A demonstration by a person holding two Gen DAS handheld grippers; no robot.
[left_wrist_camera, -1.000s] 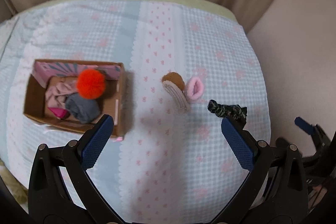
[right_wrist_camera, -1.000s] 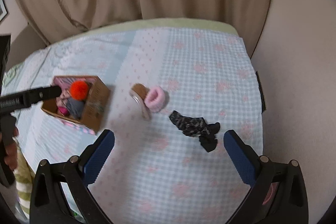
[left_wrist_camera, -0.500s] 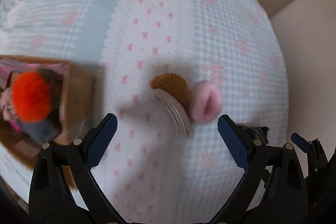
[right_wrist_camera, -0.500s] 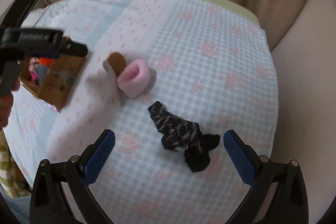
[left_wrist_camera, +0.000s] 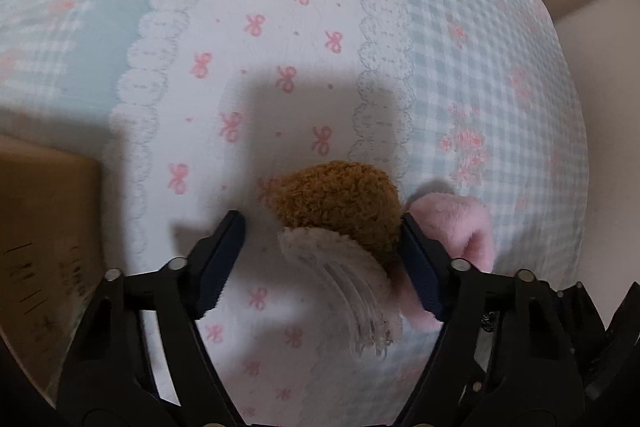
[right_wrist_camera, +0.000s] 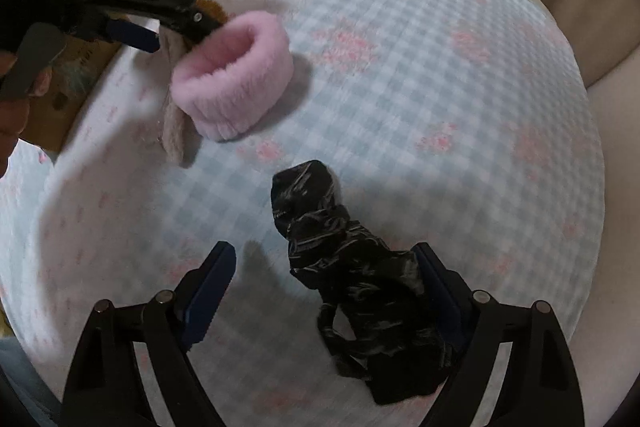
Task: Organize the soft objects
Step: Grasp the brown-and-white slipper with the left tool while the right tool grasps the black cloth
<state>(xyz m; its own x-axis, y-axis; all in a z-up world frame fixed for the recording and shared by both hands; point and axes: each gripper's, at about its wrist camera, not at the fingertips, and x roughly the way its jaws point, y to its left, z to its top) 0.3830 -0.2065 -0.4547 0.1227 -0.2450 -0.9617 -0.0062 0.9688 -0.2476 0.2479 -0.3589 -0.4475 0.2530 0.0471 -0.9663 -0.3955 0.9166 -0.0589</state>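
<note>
The left tool [left_wrist_camera: 322,259] is wide apart around the brown and cream fuzzy thing [left_wrist_camera: 340,211], not squeezing it yet. The pink fluffy ring [right_wrist_camera: 234,75] lies touching it. The right tool [right_wrist_camera: 324,291] is apart too, over the black cloth [right_wrist_camera: 352,287]. All 3 soft things lie on the bed cover [right_wrist_camera: 420,87]. The cardboard box [left_wrist_camera: 44,227] waits near the left, so most sorting looks left to do.
</note>
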